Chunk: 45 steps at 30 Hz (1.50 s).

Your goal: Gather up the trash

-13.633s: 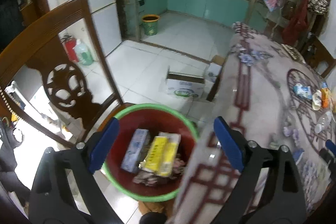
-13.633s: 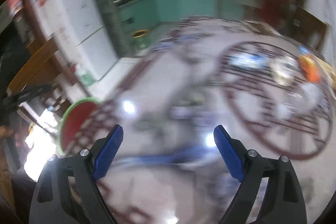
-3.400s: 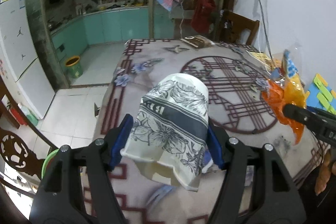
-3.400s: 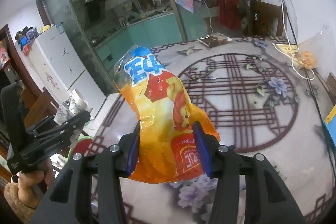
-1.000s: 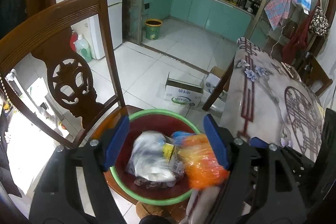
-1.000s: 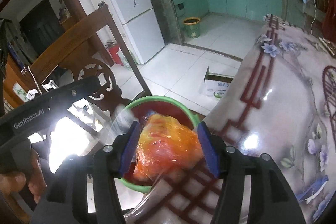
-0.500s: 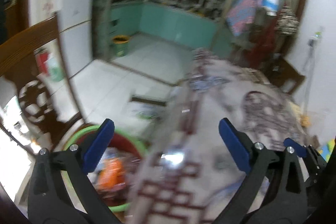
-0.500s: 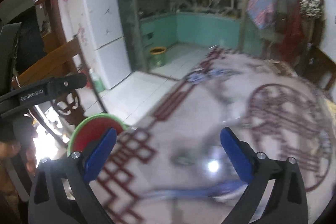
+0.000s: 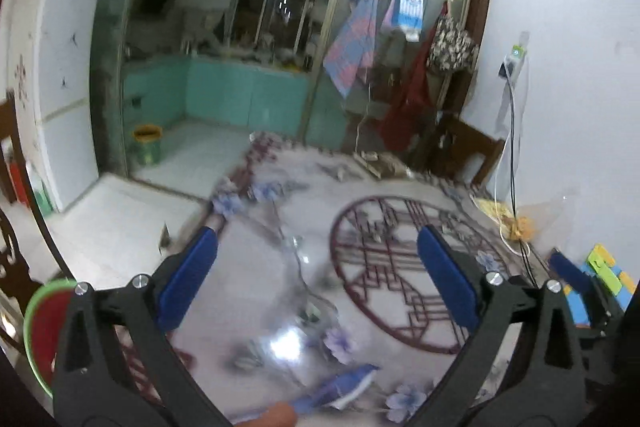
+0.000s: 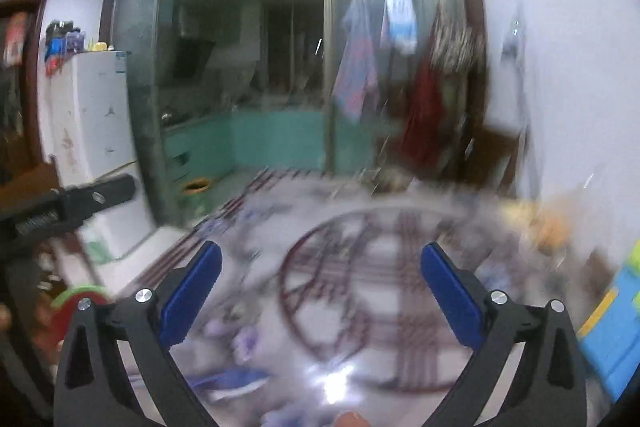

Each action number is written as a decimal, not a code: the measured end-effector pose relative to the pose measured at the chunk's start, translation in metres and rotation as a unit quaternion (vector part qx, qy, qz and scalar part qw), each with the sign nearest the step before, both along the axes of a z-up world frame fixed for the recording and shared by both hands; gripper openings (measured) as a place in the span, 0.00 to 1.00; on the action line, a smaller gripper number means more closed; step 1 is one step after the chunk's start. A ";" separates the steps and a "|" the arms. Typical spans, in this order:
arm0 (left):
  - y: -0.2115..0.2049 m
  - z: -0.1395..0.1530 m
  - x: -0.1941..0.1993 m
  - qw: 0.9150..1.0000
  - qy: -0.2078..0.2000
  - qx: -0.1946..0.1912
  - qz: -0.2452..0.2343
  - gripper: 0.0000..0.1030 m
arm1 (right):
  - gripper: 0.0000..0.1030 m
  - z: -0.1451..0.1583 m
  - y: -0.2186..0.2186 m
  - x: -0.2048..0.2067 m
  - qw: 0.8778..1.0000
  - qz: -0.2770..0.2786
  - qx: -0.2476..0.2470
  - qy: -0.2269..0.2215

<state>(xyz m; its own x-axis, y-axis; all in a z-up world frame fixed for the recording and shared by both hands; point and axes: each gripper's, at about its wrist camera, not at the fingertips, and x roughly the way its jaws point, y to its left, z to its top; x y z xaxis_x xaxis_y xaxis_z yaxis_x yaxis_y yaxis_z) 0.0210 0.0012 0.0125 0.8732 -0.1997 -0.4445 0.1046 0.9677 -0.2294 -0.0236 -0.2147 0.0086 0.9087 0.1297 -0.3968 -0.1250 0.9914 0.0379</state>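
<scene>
Both jaw pairs stood wide apart with nothing between the blue pads: left gripper (image 9: 318, 259), right gripper (image 10: 320, 275).

Counts: two grippers, one trash bin, one table, one blue wrapper-like piece, one fridge, one yellow-rimmed bucket.

Trash bin (image 9: 38, 323), green rim and red inside, sat at the far left edge of the left wrist view, low, outside the left finger and well off the jaw line. Only a slice of it showed; contents could not be made out. In the right wrist view the same bin (image 10: 74, 301) was a blurred green-and-red patch, again left of the left finger and outside the gap.

Table (image 9: 320, 211), with a floral cover and a dark red round lattice pattern, filled the space between and beyond both jaw pairs. One blue-and-white wrapper-like piece (image 9: 340, 389) lay on the cover near the bottom edge of the left view, below the open jaws, apart from both pads. Too blurred to say what it was.

At the table's far right edge: a clear bag with something yellow inside (image 9: 524, 225), cables beside it, and blue and green blocks (image 9: 604, 267).

Beyond: white fridge (image 10: 96, 155) at left, bucket (image 9: 147, 143) on the tiled floor, teal cabinets, cloths hanging on the glass partition. Right wrist view was heavily motion-blurred.
</scene>
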 end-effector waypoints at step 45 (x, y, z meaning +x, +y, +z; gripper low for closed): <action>-0.013 -0.020 0.004 0.993 0.013 0.089 0.078 0.95 | 0.93 -0.016 0.003 0.005 0.999 -0.038 -0.016 0.031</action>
